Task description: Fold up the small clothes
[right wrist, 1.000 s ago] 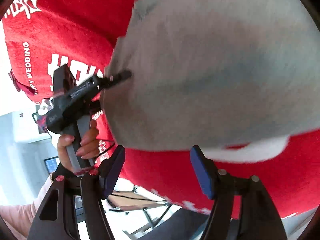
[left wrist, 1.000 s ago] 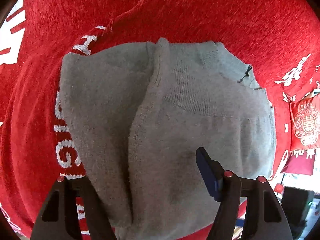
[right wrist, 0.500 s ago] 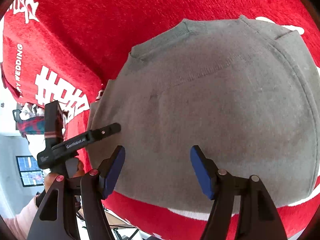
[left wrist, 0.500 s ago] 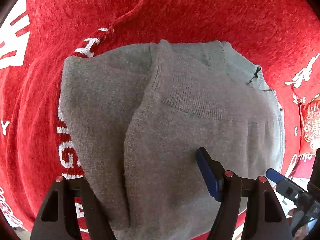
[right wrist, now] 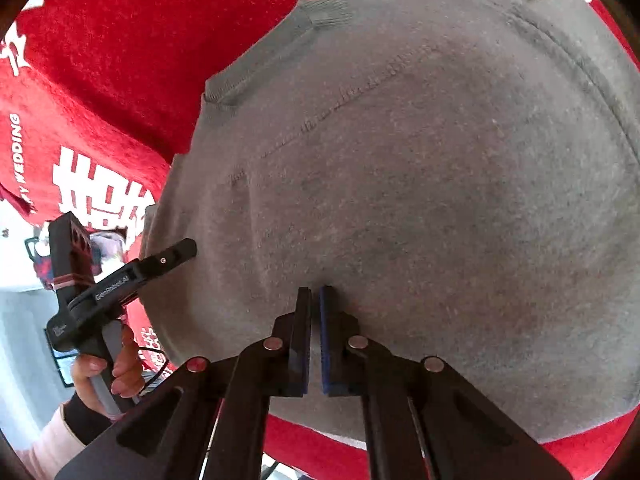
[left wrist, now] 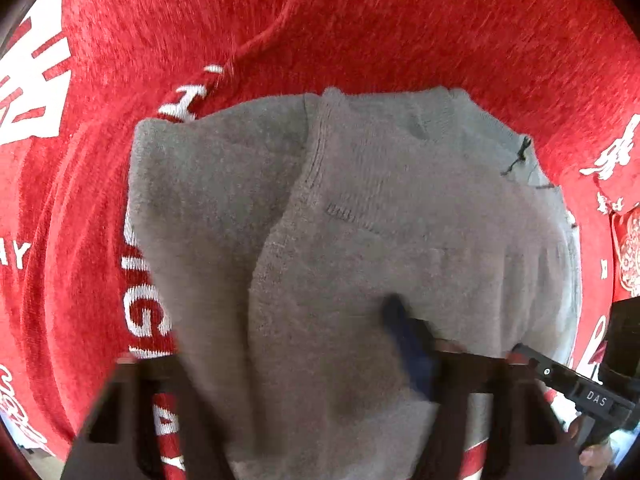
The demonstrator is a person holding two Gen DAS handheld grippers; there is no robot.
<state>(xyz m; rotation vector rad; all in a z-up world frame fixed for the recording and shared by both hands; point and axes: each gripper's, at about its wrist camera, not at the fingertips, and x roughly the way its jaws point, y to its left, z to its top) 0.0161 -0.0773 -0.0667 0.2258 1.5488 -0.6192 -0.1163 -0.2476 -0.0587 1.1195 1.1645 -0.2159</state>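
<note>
A grey knit sweater (left wrist: 380, 240) lies partly folded on a red cloth (left wrist: 360, 20) with white lettering. It fills most of the right wrist view (right wrist: 440, 180). My right gripper (right wrist: 315, 300) is shut, its blue pads pinching a small pucker of the sweater near its front edge. My left gripper (left wrist: 288, 340) is blurred; the sweater drapes between its fingers, with the right blue pad (left wrist: 408, 340) showing and the left finger under the cloth. It also shows in the right wrist view (right wrist: 188, 246) at the sweater's left edge, where its jaws look nearly together.
The red cloth (right wrist: 120, 60) covers the whole work surface and hangs over its edge. A hand (right wrist: 108, 368) holds the left gripper's handle. A room floor and furniture show beyond the cloth's edge at the left of the right wrist view.
My right gripper has moved in to the sweater's near edge and closed on it. The left gripper's view has blurred and its fingers have drawn a little closer together.
</note>
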